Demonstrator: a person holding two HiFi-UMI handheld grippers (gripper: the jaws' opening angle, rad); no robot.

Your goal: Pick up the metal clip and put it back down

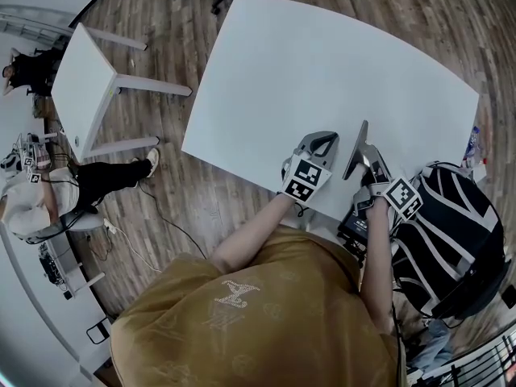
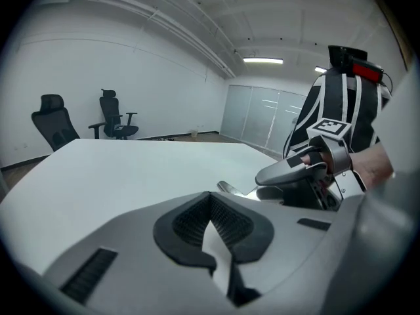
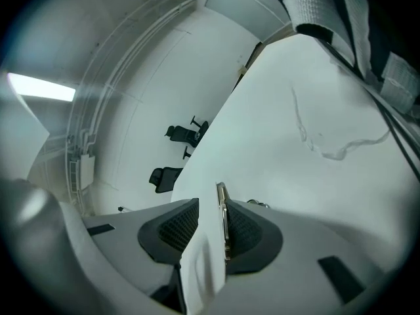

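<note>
Right tool [image 3: 209, 209] astride metal clip [image 3: 223, 223] (edge-on)

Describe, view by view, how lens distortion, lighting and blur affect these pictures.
Head view: wide-angle lens bows the white table; even light, faint shadows. Left gripper view: fisheye, black corners, ceiling lamp glaring, left gripper soft up close. Right gripper view: tilted, heavily vignetted, light strip smeared at left, metal clip glinting.
</note>
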